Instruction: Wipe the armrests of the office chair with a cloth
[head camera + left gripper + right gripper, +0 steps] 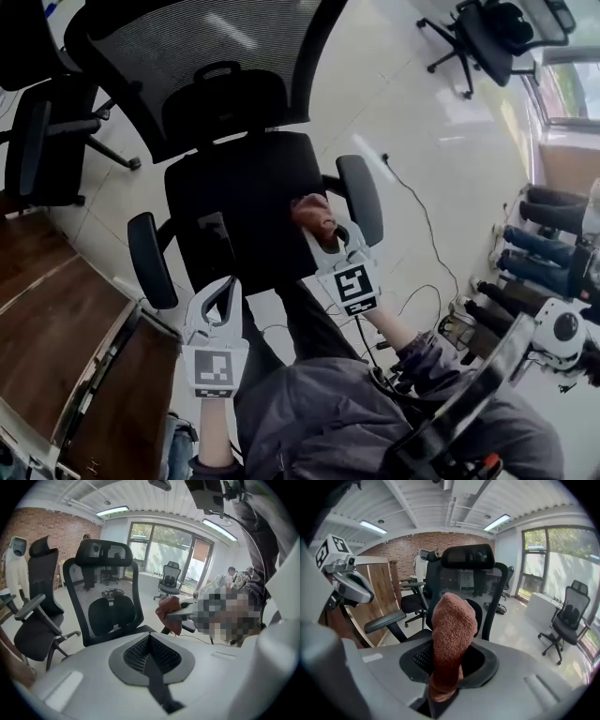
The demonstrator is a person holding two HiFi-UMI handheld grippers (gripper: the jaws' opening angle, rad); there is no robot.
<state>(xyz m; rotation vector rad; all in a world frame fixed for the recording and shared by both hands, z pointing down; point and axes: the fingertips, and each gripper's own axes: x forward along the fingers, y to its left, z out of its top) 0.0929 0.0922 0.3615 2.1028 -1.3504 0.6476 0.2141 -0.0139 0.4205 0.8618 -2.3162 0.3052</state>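
Rust-brown cloth [451,634] is clamped in the right gripper [328,234] fingers, held at the office chair [246,192] seat edge near one armrest [361,199]. Left gripper [223,292] fingers are closed, empty.

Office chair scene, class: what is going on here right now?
A person stands over a black office chair with a gripper in each hand. The right gripper is shut on a reddish-brown cloth, held over the seat's edge just beside one armrest, not on its pad. The left gripper is shut and empty, on the side of the other armrest. No wiping contact shows yet.
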